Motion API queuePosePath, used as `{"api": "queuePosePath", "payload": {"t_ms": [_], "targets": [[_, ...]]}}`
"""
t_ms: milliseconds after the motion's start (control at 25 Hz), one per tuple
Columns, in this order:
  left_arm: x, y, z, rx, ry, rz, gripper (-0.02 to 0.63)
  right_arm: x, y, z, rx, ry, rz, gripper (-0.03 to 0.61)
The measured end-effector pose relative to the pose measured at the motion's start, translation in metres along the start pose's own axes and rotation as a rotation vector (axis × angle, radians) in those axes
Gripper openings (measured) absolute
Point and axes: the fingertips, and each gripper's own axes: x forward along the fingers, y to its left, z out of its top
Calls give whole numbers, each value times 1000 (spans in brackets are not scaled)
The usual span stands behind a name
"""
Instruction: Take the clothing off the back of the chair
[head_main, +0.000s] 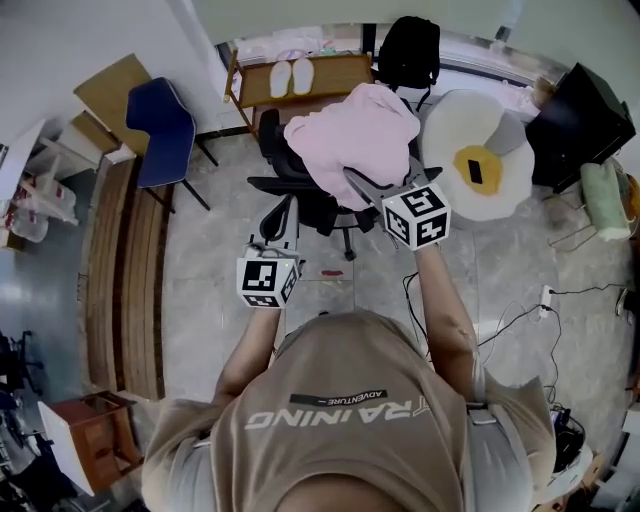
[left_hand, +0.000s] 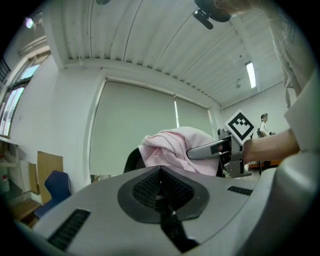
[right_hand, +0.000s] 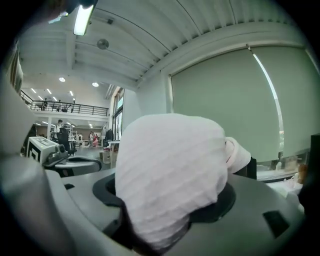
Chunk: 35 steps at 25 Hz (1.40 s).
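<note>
Right tongs (head_main: 352, 180) clamped on the pink clothing (head_main: 358, 135) draped over the office chair (head_main: 310, 205); left tongs (head_main: 288, 205) together, holding nothing.

Only the head view gives the layout: the clothing covers the chair back at 12 o'clock from the person, and the left tongs sit lower, at 11 o'clock, beside the seat edge. The right gripper view shows what the cloth hides from above: a ribbed pink fold bulging out between its jaws. The left gripper view shows its own jaws pressed shut on nothing, with the clothing and the right tongs beyond at 1 o'clock. Bare floor (head_main: 200, 280) lies open between person and chair. A blue chair (head_main: 160, 120) stands well apart at 10 o'clock, a round white-and-yellow mat (head_main: 500, 190) lies just beside the office chair at 2 o'clock, and cables (head_main: 520, 315) trail at 4 o'clock.
</note>
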Motion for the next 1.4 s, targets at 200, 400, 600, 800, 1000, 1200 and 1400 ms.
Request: {"api": "queuePosePath", "payload": {"t_ms": [200, 400, 600, 800, 1000, 1200, 1400], "targets": [[1, 19, 1, 1, -4, 24, 9, 1, -2, 2, 1, -23, -4, 348], [5, 14, 1, -3, -8, 1, 9, 1, 0, 0, 0, -13, -4, 348], [12, 10, 6, 0, -14, -22, 9, 0, -3, 1, -19, 13, -27, 246], [13, 7, 9, -4, -16, -23, 9, -9, 9, 12, -41, -4, 20, 161], [11, -4, 8, -10, -9, -28, 9, -25, 23, 18, -65, -52, 84, 156], [0, -26, -2, -12, 4, -11, 9, -50, 34, 14, -61, -87, 132, 155], [-19, -44, -9, -15, 37, 37, 9, -76, 50, 20, -39, -139, 213, 155]]}}
